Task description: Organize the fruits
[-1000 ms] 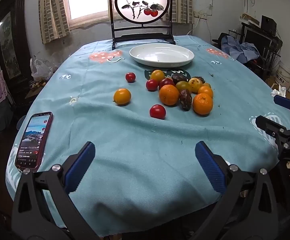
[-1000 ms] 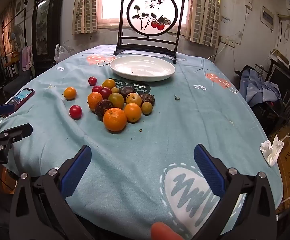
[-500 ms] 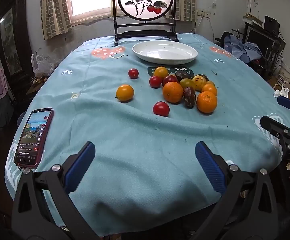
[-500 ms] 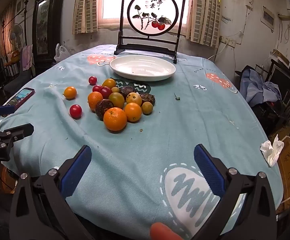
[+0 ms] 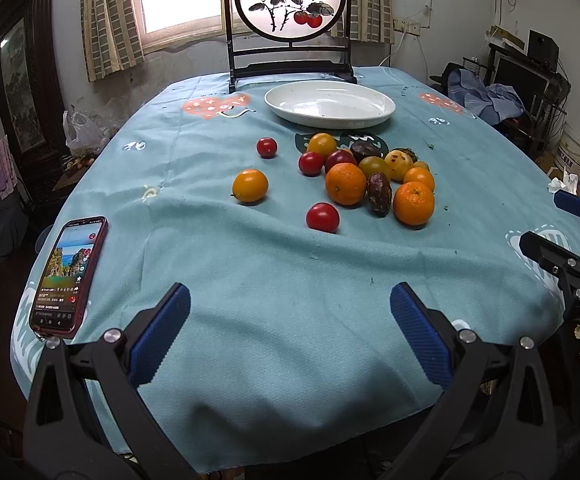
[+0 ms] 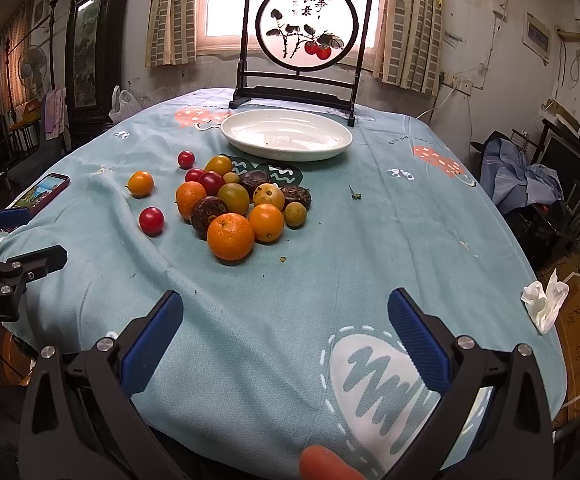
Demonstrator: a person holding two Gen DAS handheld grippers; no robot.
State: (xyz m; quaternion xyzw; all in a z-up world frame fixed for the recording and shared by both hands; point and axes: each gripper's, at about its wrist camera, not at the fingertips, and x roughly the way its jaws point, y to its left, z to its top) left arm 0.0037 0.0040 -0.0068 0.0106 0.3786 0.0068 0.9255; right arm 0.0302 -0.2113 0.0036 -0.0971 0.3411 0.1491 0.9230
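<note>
A pile of oranges (image 5: 345, 183), tomatoes and dark fruits lies mid-table on the teal cloth; it also shows in the right wrist view (image 6: 230, 236). A red tomato (image 5: 322, 217) and an orange fruit (image 5: 250, 186) lie apart on the left. An empty white plate (image 5: 330, 103) (image 6: 285, 135) stands behind the pile. My left gripper (image 5: 290, 320) is open and empty over the near table edge. My right gripper (image 6: 285, 320) is open and empty, also near the front edge, well short of the fruit.
A phone (image 5: 69, 276) lies at the table's near left edge. A framed round painting on a dark stand (image 5: 290, 20) stands behind the plate. A crumpled tissue (image 6: 546, 304) lies off the table's right side. Furniture and clothes crowd the right wall.
The left gripper has moved slightly forward and up, so the fruit sits a little nearer. The right gripper has barely moved. Both stay open.
</note>
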